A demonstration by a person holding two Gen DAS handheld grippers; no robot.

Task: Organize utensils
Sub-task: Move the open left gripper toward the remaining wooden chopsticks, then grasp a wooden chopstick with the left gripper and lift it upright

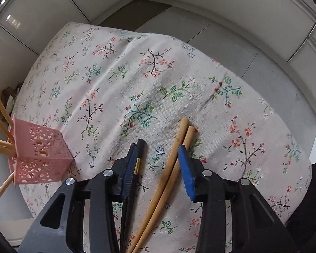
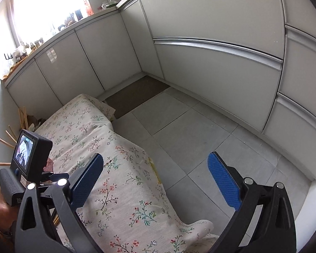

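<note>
In the left wrist view my left gripper (image 1: 158, 149) is open, low over the floral tablecloth (image 1: 137, 80). Between its blue pads lie a pair of wooden chopsticks (image 1: 179, 145) and a pair of black chopsticks (image 1: 140, 158); the black pair rests against the left pad. A pink perforated utensil holder (image 1: 40, 156) lies tipped at the left table edge with several wooden chopsticks (image 1: 0, 145) sticking out of it. In the right wrist view my right gripper (image 2: 155, 168) is open and empty, raised over the table's right edge. The left gripper's body with its screen (image 2: 29, 151) shows at the left.
The cloth-covered table (image 2: 115, 179) drops off to grey floor tiles (image 2: 189, 137) on the right. White cabinets (image 2: 210, 63) line the far walls, with a brown mat (image 2: 134, 97) in the corner. Wooden sticks (image 2: 23, 116) lean by the wall behind the table.
</note>
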